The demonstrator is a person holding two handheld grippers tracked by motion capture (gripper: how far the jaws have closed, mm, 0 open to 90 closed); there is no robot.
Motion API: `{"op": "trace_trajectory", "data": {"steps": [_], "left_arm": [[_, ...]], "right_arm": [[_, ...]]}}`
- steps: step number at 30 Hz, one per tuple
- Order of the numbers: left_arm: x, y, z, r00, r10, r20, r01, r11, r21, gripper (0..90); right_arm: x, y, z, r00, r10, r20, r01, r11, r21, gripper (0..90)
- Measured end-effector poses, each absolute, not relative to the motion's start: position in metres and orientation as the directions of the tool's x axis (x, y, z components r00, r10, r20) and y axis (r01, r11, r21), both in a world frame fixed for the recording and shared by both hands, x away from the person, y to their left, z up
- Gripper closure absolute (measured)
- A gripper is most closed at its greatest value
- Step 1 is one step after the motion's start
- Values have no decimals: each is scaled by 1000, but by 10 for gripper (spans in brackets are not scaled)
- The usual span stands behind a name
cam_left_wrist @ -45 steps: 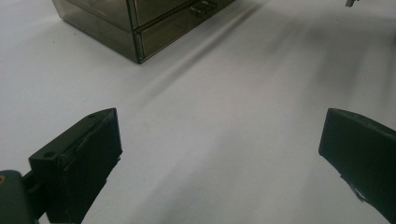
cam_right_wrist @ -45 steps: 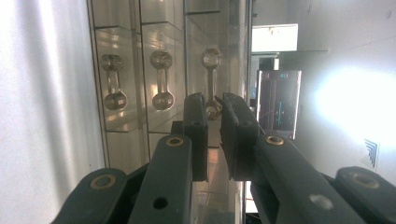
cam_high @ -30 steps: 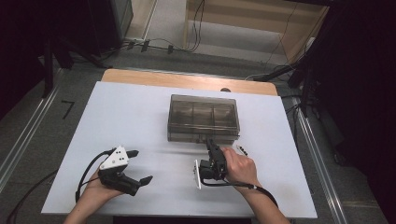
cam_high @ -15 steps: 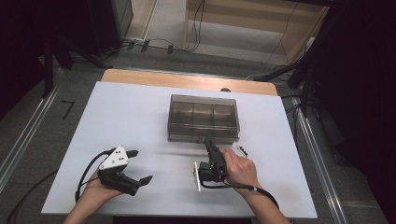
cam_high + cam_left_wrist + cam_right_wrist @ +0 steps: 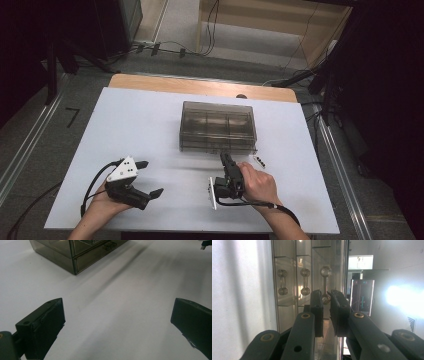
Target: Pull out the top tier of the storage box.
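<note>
A smoky transparent drawer box (image 5: 218, 126) stands mid-table. My right gripper (image 5: 225, 159) reaches its front face, jaws level and pointing at the box. In the right gripper view the right gripper (image 5: 326, 298) is shut on the lower knob of a clear drawer handle (image 5: 325, 282), with two more handles (image 5: 282, 282) beside it. My left gripper (image 5: 150, 177) lies at the table's front left, held by a hand, jaws wide open with nothing between them. The left gripper view shows the same open gripper (image 5: 117, 317) over bare white table, with the box's corner (image 5: 75, 252) farther off.
The white table top (image 5: 150, 125) has a wooden strip (image 5: 200, 87) along its far edge. A few small dark parts (image 5: 259, 161) lie just right of the right gripper. Cables trail from both grippers toward the front edge. Dark floor surrounds the table.
</note>
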State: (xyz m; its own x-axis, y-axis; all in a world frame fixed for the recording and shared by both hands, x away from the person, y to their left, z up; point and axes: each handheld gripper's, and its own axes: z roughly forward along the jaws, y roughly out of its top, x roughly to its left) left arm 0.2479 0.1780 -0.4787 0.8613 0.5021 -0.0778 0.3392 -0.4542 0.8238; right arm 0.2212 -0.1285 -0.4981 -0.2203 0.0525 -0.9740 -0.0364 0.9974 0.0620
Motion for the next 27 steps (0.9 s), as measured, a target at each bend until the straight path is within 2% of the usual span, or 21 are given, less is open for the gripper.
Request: {"op": "trace_trajectory", "data": {"steps": [17, 22, 27], "left_arm": [[248, 177, -479, 863, 500, -79, 340, -458, 821, 0], [248, 178, -479, 863, 499, -74, 337, -461, 821, 0], [248, 177, -479, 864, 499, -76, 338, -461, 821, 0]], "right_arm": [[215, -129, -498, -219, 47, -975, -45, 997, 58, 773], [211, -129, -497, -223, 49, -974, -49, 997, 61, 597], [205, -131, -494, -217, 66, -974, -64, 995, 82, 533]]}}
